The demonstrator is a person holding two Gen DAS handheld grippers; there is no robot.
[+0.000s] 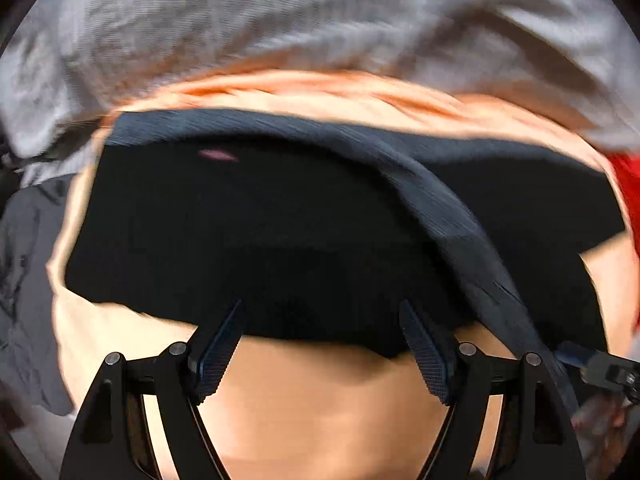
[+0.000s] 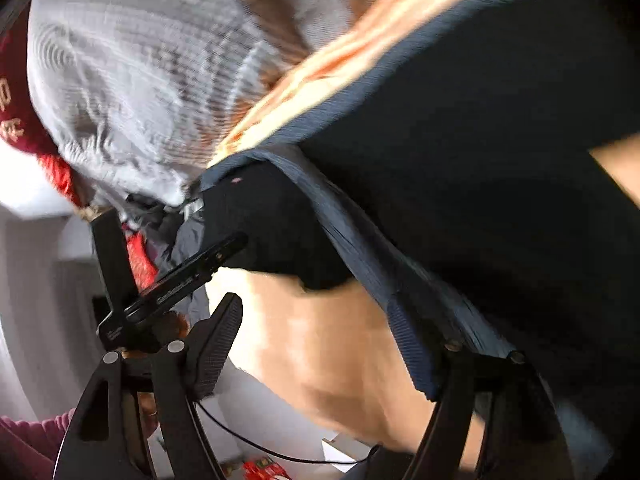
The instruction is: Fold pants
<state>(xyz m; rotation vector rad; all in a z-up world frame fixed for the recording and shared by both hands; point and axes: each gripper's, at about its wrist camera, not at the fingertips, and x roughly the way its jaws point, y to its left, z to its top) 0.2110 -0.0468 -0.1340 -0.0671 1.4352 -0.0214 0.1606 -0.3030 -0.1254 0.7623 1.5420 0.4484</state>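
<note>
Dark navy pants (image 1: 248,224) lie spread on a light wooden table (image 1: 320,412), with the ribbed waistband (image 1: 452,216) curving from upper left to lower right. My left gripper (image 1: 322,346) is open, its fingertips at the near edge of the fabric and holding nothing. In the right wrist view the pants (image 2: 500,168) fill the right side. My right gripper (image 2: 332,344) is open, and the ribbed waistband (image 2: 404,332) drapes over its right finger, hiding it. The left gripper (image 2: 192,268) shows there at the left, tips near a folded corner of the pants.
A pile of grey-white clothing (image 1: 280,20) lies beyond the pants, also showing in the right wrist view (image 2: 132,80). A red garment (image 2: 16,92) is at the far left, and another red patch (image 1: 628,184) at the right. Grey fabric (image 1: 24,280) lies left of the table.
</note>
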